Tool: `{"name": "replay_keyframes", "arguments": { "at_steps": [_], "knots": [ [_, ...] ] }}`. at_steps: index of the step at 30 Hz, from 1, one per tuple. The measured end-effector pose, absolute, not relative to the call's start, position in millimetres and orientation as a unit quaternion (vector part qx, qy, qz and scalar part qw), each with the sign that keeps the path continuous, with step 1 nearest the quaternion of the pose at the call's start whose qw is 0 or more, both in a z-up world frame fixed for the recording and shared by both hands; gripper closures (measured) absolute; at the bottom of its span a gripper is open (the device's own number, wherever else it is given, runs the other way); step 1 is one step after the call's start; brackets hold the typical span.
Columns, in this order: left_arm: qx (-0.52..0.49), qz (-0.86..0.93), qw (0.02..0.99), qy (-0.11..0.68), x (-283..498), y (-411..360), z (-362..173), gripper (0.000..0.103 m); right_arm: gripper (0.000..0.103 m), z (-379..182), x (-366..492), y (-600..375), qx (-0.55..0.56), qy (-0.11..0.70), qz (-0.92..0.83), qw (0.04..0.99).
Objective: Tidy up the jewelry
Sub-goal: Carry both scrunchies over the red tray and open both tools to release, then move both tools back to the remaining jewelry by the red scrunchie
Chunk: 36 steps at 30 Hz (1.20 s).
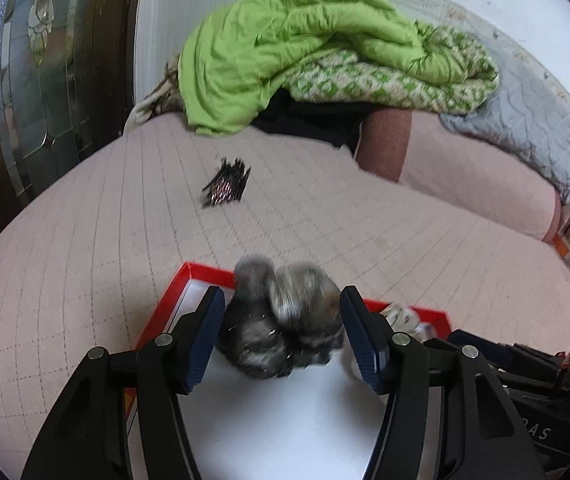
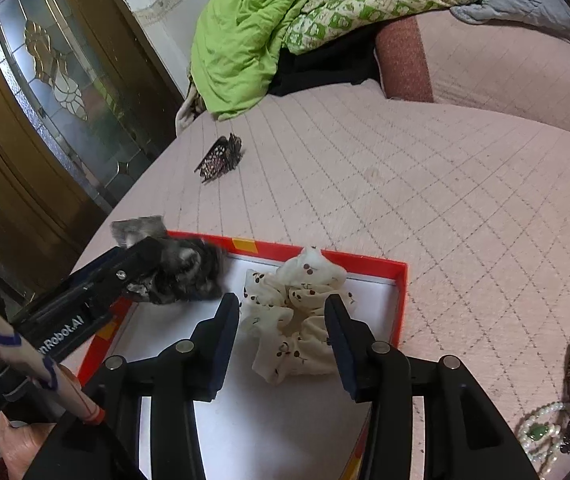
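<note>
Left wrist view is showing the left claw (image 1: 281,336) sitting partly open around a dark grey furry scrunchie (image 1: 281,320); its blue pads are flanking the scrunchie closely, and whether they are pressing on it I cannot tell. The scrunchie is lying at the far end of a red-rimmed box (image 1: 201,270) with a white floor, which is resting on a pink quilted bed (image 1: 325,216). Right wrist view is showing the right claw (image 2: 283,340) standing partly open over a cream cherry-print scrunchie (image 2: 289,320) lying in the same box, the pads appearing clear of the cloth. A dark hair clip (image 2: 221,156) is lying farther out on the bed, and a pearl necklace (image 2: 541,432) is lying near the right edge.
</note>
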<state>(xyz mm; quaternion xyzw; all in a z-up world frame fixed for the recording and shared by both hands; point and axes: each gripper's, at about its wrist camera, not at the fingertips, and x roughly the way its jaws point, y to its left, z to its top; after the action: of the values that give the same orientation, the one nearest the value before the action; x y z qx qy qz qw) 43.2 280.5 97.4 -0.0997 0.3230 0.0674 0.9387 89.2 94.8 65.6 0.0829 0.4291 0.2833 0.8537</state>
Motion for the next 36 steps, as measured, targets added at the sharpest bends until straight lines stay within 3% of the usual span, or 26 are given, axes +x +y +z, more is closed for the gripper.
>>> {"name": "replay_keyframes", "arguments": {
  "at_steps": [10, 26, 29, 36],
  "knots": [
    [-0.106, 0.039, 0.952, 0.284, 34, 250, 118, 0.040, 0.054, 84, 78, 62, 0.102, 0.407, 0.267, 0.867],
    [-0.063, -0.070, 0.947, 0.309, 20, 141, 111, 0.039, 0.050, 96, 26, -78, 0.123, 0.377, 0.174, 0.901],
    [-0.050, -0.095, 0.940, 0.324, 12, 116, 103, 0.039, 0.039, 98, 10, -114, 0.113, 0.362, 0.133, 0.916],
    [-0.034, -0.147, 0.917, 0.368, 0, 69, 78, 0.039, 0.035, 79, 0, -176, 0.118, 0.393, 0.086, 0.908]
  ]
}}
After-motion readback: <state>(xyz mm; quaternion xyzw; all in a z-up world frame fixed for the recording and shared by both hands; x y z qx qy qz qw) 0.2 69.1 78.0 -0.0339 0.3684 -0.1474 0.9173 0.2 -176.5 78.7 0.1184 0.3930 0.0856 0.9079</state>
